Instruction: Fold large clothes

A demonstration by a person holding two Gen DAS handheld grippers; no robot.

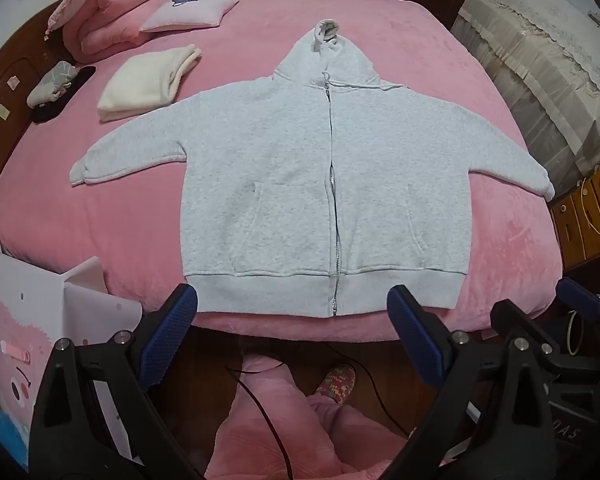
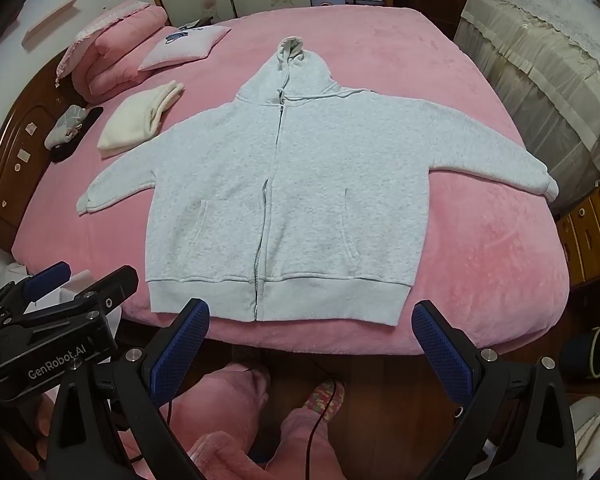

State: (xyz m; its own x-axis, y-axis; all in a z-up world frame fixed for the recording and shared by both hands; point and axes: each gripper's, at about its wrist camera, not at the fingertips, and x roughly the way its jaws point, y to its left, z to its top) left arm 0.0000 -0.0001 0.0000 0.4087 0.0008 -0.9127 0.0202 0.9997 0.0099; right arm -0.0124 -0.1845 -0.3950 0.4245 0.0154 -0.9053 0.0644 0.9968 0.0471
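Lying flat and face up on the pink bed (image 1: pixel 100 216), the grey hoodie (image 1: pixel 284 184) has its zip (image 1: pixel 332 200) closed, sleeves spread to both sides and hood pointing to the far edge. Near its left sleeve sits a folded cream garment (image 1: pixel 144 84); beyond that are a pink folded quilt (image 1: pixel 112 12), a small pillow (image 1: pixel 188 12) and dark socks (image 1: pixel 56 84) by the wooden headboard. Nothing lies on the hoodie. Both the left gripper (image 1: pixel 292 312) and right gripper (image 2: pixel 310 320) hover wide apart and empty above the waistband. "GenRobot.AI" is printed on the left gripper's body in the right wrist view.
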